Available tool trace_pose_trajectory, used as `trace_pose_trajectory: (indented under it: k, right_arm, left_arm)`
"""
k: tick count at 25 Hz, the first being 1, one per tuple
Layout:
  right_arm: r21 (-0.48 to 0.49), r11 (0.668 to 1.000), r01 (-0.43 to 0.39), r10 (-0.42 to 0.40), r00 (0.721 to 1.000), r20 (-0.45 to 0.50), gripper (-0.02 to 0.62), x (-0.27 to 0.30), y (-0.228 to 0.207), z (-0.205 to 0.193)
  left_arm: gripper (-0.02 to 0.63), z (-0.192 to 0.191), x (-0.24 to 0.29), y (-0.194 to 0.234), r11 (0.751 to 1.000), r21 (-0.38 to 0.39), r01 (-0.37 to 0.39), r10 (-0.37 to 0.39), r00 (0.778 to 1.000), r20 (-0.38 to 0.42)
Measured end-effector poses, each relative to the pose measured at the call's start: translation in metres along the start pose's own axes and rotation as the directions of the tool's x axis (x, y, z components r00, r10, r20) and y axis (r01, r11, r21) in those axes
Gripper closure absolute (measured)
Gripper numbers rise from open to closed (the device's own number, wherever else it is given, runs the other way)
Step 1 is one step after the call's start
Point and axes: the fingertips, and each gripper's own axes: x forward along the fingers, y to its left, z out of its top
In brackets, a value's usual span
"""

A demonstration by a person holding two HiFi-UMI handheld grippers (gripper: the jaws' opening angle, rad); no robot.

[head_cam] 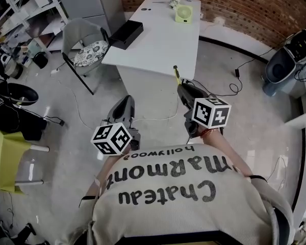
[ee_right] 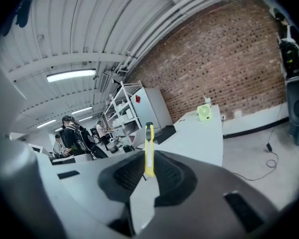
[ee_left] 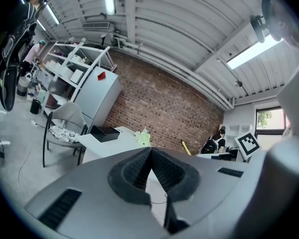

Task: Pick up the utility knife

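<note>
The utility knife (ee_right: 149, 148) is a slim yellow one, standing upright between the dark pads of my right gripper (ee_right: 148, 172), which is shut on it. In the head view the knife (head_cam: 176, 75) sticks out beyond the right gripper (head_cam: 180, 87), held in the air in front of the person, short of the white table (head_cam: 163, 40). My left gripper (head_cam: 125, 102) is level beside it on the left. Its pads (ee_left: 139, 169) meet in the left gripper view, with nothing between them.
On the table lie a black box (head_cam: 126, 33) and a small green fan (head_cam: 183, 13). A grey chair (head_cam: 86, 47) stands at its left, a yellow seat (head_cam: 2, 157) at the far left. Cables (head_cam: 229, 88) cross the floor. Grey bin (head_cam: 278, 70) at right.
</note>
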Motion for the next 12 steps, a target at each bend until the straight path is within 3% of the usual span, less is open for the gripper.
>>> trace_pose_trajectory:
  k: [12]
  right_arm:
    - [0.011,0.998,-0.066,0.066,0.997,-0.050,0.538,-0.039,-0.021,-0.021]
  left_arm:
    - [0.606,-0.033,-0.028,-0.042,0.998,-0.002,-0.065,0.066,0.997,0.029]
